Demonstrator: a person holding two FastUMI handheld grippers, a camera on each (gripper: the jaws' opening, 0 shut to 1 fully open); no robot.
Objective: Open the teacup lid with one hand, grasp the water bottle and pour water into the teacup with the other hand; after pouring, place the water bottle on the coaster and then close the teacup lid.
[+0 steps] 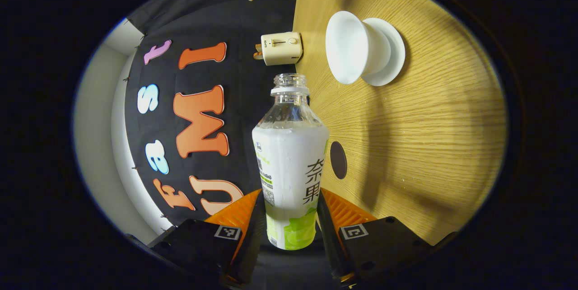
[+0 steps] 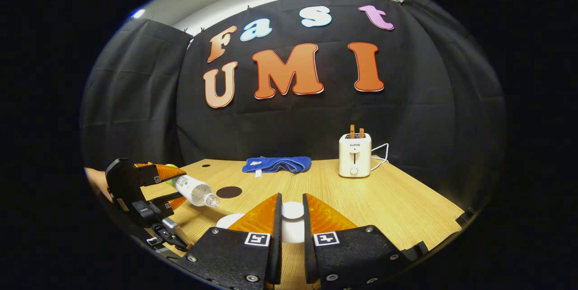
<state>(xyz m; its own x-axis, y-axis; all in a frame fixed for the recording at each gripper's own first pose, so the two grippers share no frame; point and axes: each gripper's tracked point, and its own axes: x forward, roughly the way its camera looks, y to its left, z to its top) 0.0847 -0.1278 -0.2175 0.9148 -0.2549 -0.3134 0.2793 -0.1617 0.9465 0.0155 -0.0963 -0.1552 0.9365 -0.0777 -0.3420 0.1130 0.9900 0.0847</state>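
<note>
Left gripper (image 1: 291, 217): clamped on the water bottle (image 1: 290, 163), one finger pressed to each side of the labelled body, low near its base. Bottle capless, neck pointing straight ahead from the fingers, mouth open toward the teacup (image 1: 354, 46). Teacup uncovered, seated on its saucer (image 1: 390, 53) on the wooden table (image 1: 429, 136), just off the bottle mouth. Dark round coaster (image 1: 338, 160) on the table beside the bottle's shoulder, bare. In the right gripper view, bottle tipped nearly level, mouth above the cup rim.

Right gripper (image 2: 291, 222): fingers drawn close on the white lid (image 2: 292, 211), which sits between them near the tips and above the table; contact on both sides probable, not fully plain. Cream toaster (image 2: 355, 154) and blue towel (image 2: 276, 164) at the table's far edge.
</note>
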